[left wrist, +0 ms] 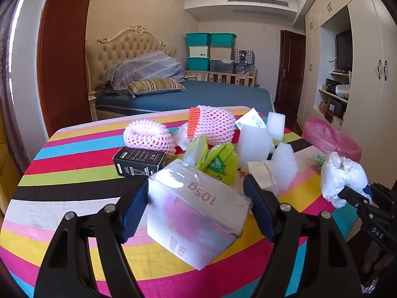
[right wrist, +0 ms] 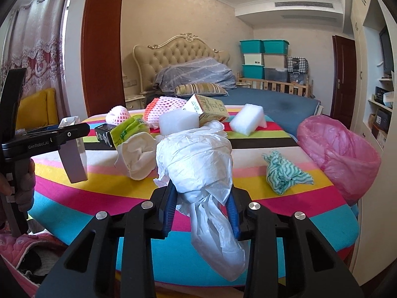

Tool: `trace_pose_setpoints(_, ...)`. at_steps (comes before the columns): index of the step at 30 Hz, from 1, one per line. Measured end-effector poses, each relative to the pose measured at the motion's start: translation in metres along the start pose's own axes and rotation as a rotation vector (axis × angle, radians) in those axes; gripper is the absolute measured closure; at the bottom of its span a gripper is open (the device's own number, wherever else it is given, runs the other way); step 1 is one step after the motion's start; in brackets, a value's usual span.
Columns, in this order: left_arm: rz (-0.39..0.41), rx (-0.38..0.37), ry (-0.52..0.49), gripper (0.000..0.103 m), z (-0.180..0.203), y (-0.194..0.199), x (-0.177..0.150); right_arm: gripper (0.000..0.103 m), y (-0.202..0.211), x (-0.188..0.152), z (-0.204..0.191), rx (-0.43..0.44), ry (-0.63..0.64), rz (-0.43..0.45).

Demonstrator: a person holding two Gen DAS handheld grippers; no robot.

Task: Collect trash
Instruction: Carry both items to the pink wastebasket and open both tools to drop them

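Note:
My left gripper (left wrist: 196, 186) is shut on a white and pink box marked "105g" (left wrist: 196, 213); both blue pads press its sides and it hangs tilted above the striped tablecloth (left wrist: 74, 173). The right wrist view shows the same box (right wrist: 74, 159) at the left, in the left gripper (right wrist: 72, 130). My right gripper (right wrist: 201, 188) is shut on a crumpled white plastic bag (right wrist: 196, 154), whose tail droops between the fingers. In the left wrist view that bag (left wrist: 342, 173) sits at the right edge, in the right gripper (left wrist: 352, 193).
A bin lined with a pink bag (right wrist: 340, 149) stands at the table's right edge. On the cloth lie pink foam nets (left wrist: 148, 136), a black box (left wrist: 139, 161), a green wrapper (left wrist: 218, 159), white foam blocks (right wrist: 248, 119), a carton (right wrist: 208, 109) and a teal rag (right wrist: 282, 173). A bed stands behind.

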State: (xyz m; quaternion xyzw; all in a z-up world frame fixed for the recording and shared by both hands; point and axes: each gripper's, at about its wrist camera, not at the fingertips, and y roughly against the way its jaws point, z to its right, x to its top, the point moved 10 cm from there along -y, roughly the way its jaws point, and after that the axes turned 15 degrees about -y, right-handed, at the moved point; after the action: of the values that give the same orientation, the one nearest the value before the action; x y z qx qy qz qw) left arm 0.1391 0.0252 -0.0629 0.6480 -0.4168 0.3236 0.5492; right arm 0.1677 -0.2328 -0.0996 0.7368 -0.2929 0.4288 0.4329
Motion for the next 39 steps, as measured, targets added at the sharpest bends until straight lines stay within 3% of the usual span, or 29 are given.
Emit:
trace_pose_setpoints(9, 0.081, -0.015, -0.064, 0.030, 0.016, 0.014, 0.040, 0.068, 0.008, 0.017, 0.016, -0.027, -0.024, 0.044)
trace_pose_setpoints(14, 0.099, -0.102, -0.079, 0.030, 0.044, 0.002, 0.070, 0.068, 0.012, 0.037, 0.041, -0.077, -0.039, 0.082)
trace_pose_setpoints(22, 0.100, -0.251, -0.168, 0.030, 0.126, -0.044, 0.125, 0.068, 0.016, 0.074, 0.110, -0.199, -0.076, 0.133)
trace_pose_setpoints(33, 0.036, -0.472, -0.181, 0.030, 0.261, -0.147, 0.216, 0.068, -0.007, 0.115, 0.234, -0.365, -0.150, 0.144)
trace_pose_setpoints(39, 0.034, -0.519, -0.167, 0.030, 0.327, -0.187, 0.251, 0.068, -0.030, 0.127, 0.294, -0.401, -0.213, 0.121)
